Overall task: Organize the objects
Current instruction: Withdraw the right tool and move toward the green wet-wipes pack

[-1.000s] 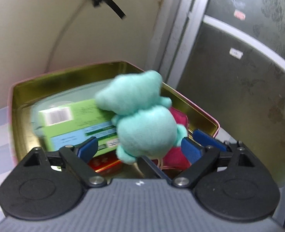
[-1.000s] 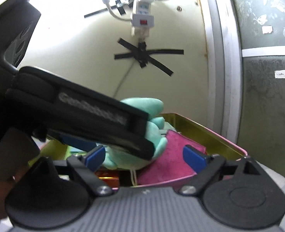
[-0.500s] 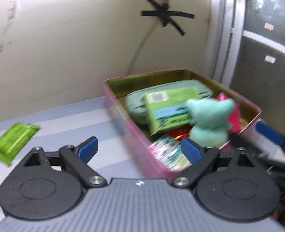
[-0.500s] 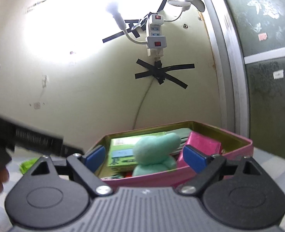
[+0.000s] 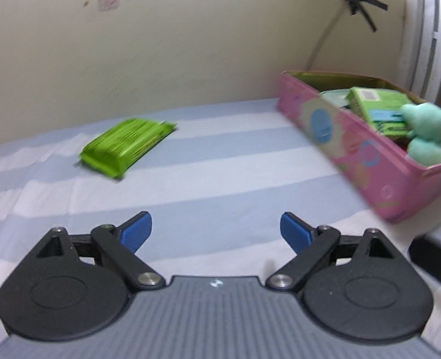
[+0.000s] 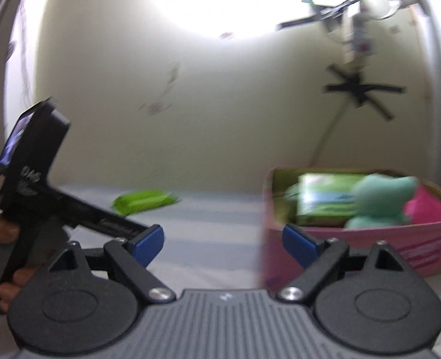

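Ahead and left of our left tongs [image 5: 216, 229], well apart from them, we log 1 green packet [image 5: 126, 147] lying flat on the blue-and-white striped cloth [image 5: 220, 185]. Ahead and right of the same tongs: 1 pink tin [image 5: 355, 155], lid off, holding 1 mint plush toy [image 5: 428, 133], 1 green box [image 5: 379, 106] just behind it, and other items too blurred to list. Both blue tips of our left tongs stand wide apart, gripping nothing. Our right tongs [image 6: 223, 240] likewise stand apart and unladen; their view puts the tin directly ahead-right, a magenta item [image 6: 425, 206] beside the plush, the packet far ahead-left.
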Demonstrator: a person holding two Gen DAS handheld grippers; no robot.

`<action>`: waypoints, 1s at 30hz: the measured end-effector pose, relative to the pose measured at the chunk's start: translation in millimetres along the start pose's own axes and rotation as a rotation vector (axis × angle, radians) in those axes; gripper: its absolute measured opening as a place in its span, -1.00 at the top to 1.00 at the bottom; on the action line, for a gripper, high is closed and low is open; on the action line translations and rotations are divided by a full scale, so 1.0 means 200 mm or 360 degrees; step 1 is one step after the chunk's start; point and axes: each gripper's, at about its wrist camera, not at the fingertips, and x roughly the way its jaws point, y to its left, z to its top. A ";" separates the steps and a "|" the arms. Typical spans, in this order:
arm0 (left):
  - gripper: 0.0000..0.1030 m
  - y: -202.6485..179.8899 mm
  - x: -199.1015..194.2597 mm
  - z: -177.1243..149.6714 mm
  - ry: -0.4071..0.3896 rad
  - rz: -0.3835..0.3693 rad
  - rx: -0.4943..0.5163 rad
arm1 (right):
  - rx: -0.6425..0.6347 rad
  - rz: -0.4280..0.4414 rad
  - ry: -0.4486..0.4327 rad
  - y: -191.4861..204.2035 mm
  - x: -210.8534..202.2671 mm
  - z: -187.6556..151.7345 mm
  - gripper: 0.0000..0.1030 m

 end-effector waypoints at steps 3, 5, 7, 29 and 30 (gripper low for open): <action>-0.83 0.06 0.02 -0.04 0.0014 0.0023 -0.0002 | -0.0013 0.0055 0.0128 0.07 0.08 0.00 -0.74; -0.83 0.10 0.04 -0.05 0.0033 0.0035 -0.0003 | -0.0005 0.0063 0.0212 0.10 0.13 -0.02 -0.74; -0.83 0.14 0.05 -0.07 0.0049 0.0047 -0.0015 | -0.0002 0.0063 0.0292 0.12 0.18 -0.04 -0.74; -0.84 0.43 0.06 -0.10 0.0001 0.0110 -0.0374 | -0.0136 0.0126 0.0623 0.31 0.47 -0.03 -0.79; -0.85 0.43 0.05 -0.10 -0.0008 0.0122 -0.0386 | -0.0144 0.0133 0.0627 0.33 0.48 -0.03 -0.79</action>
